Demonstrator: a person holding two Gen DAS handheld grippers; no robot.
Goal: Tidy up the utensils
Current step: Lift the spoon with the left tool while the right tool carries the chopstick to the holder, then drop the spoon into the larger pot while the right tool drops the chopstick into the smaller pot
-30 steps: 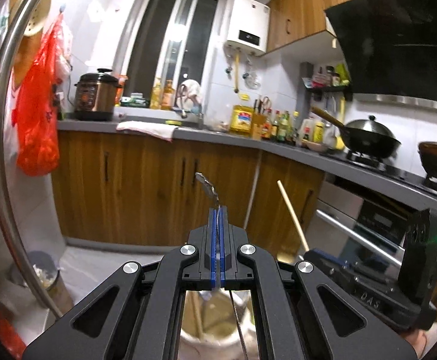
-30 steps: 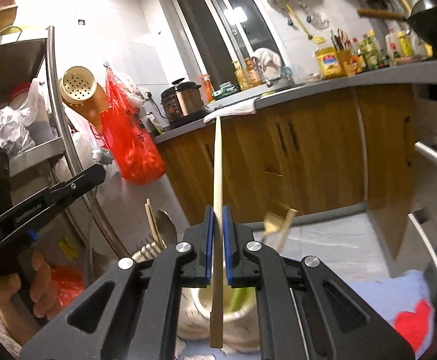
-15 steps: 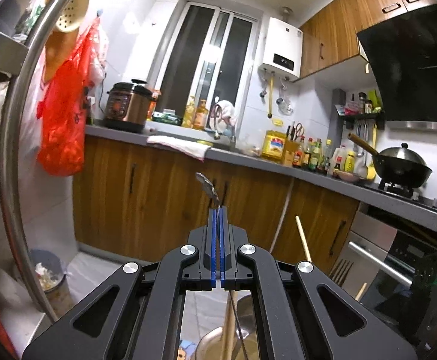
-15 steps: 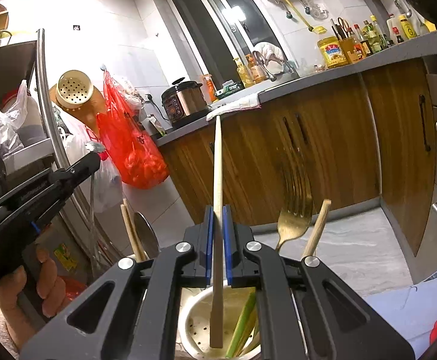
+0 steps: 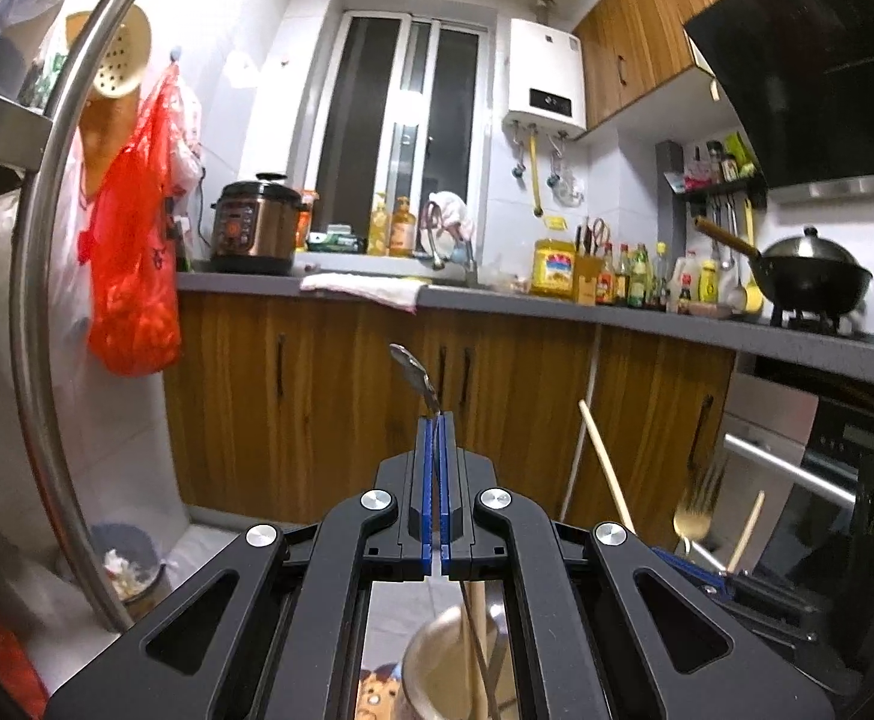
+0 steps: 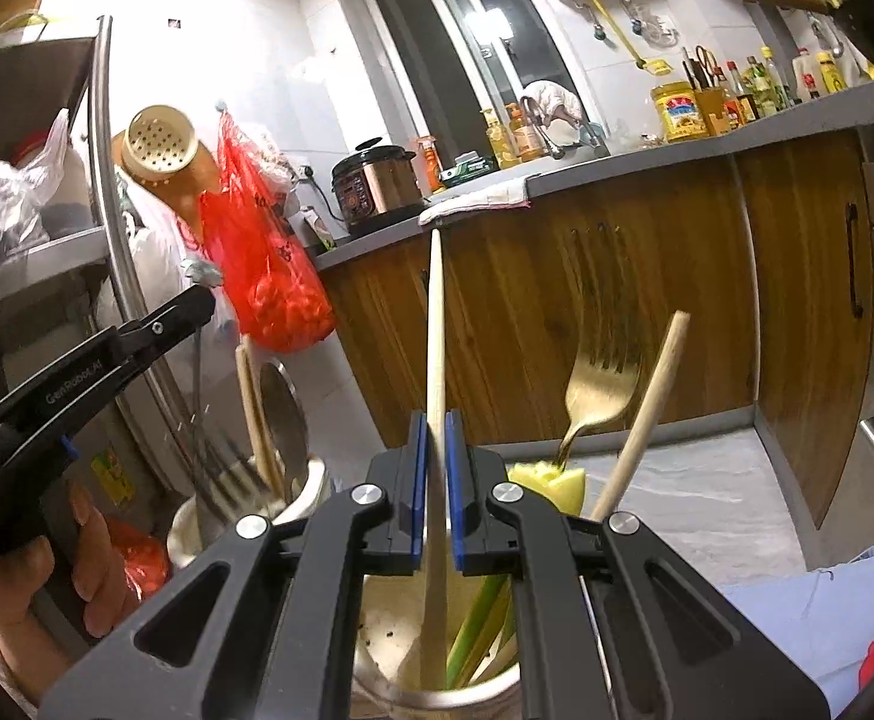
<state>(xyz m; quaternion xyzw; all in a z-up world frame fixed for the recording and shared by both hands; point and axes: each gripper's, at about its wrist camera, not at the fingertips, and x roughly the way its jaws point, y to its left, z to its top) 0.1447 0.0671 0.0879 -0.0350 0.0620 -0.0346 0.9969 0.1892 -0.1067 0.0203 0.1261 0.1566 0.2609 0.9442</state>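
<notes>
Wooden chopstick [image 6: 435, 324] is clamped upright in the right gripper [image 6: 435, 462], its lower end already inside the steel cup [image 6: 389, 636], where a fork [image 6: 602, 384] and another stick [image 6: 647, 408] stand. The left gripper [image 5: 435, 480] is closed on a thin metal utensil [image 5: 413, 372] above a second holder [image 5: 431, 660], which already holds several. Both pieces look nearly stowed; releasing them remains.

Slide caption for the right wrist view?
Right gripper holds a wooden chopstick upright over a metal utensil holder.
</notes>
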